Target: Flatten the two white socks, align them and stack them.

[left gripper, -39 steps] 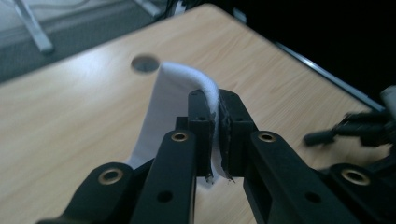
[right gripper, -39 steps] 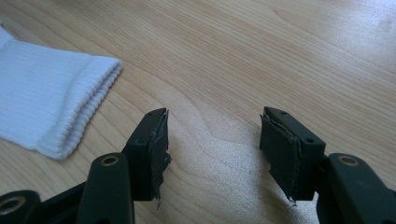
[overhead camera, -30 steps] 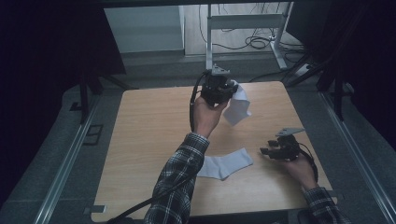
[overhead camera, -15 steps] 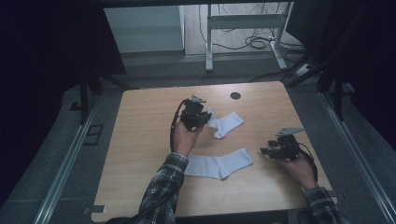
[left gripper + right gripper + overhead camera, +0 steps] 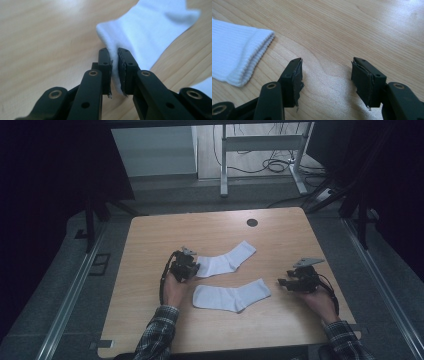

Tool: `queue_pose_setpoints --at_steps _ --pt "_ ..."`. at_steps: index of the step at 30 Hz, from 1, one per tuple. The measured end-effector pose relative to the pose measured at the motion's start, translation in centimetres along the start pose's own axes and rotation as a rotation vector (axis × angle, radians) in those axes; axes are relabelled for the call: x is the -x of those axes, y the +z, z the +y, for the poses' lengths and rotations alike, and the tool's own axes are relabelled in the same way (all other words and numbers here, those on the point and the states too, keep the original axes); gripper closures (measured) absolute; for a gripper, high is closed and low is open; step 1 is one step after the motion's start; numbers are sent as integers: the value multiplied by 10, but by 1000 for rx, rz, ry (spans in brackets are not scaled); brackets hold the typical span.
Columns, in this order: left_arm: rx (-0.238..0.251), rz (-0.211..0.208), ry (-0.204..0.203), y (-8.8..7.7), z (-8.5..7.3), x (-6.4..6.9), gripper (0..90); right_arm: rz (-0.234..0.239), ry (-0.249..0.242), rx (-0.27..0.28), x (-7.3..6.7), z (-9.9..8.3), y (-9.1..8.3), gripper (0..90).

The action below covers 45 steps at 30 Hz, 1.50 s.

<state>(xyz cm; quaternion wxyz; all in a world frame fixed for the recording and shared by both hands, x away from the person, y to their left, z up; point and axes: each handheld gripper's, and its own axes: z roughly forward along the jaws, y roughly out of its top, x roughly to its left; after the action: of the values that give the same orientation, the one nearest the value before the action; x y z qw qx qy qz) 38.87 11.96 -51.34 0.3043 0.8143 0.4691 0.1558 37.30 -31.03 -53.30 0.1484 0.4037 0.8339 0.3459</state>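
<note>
Left gripper [image 5: 114,58] low on the bench [image 5: 150,245], fingers [image 5: 104,62] clamped on the end of the far sock [image 5: 225,261]. Near sock [image 5: 232,296] lies flat just in front of it. Both look light, limp and stretchy; best pinched at an edge or cuff. Right gripper [image 5: 326,75] rests beside the near sock's cuff, fingers spread, empty.

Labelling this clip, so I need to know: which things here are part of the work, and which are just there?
In the work: far white sock, pinched by left gripper; near white sock; right gripper, open.
Just there: table; dark hole; floor cables.
</note>
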Motion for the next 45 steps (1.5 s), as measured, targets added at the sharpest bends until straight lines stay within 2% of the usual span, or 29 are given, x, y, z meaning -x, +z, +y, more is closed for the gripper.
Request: queue_pose_setpoints --at_steps 4,6,9,10,14,18,20,24,25,29,34,41,45 --pt "7 17 -15 4 -16 -5 758 -17 -12 -5 -3 0 1 402" --pt "33 39 -22 3 -21 -7 650 -18 -11 -4 -3 0 1 402" --pt "102 72 -42 -1 -28 -11 571 -20 -9 -3 -3 0 1 402" --pt "110 69 -46 -2 -29 -12 557 -21 -9 -2 -4 0 1 400" --pt "90 90 -25 4 -34 -13 510 -21 -5 -2 -4 0 1 395" --pt "117 81 -23 6 -38 -16 451 -21 -7 -4 -4 1 1 396" --pt "110 70 -46 7 -38 -18 379 -19 -5 -6 -3 1 2 396" --pt "95 45 -96 8 -37 -24 321 -21 -8 -19 -3 3 2 390" --pt "94 44 -98 8 -38 -24 308 -21 -6 -21 -4 4 2 390" --pt "92 47 -95 8 -38 -24 299 -26 2 -38 -5 6 2 383" --pt "91 41 -90 8 -38 -24 284 19 53 -32 -2 13 4 372" --pt "89 41 -88 8 -38 -24 281 38 64 -20 0 31 10 398" --pt "86 41 -85 7 -38 -24 280 64 100 -15 -1 48 16 396"
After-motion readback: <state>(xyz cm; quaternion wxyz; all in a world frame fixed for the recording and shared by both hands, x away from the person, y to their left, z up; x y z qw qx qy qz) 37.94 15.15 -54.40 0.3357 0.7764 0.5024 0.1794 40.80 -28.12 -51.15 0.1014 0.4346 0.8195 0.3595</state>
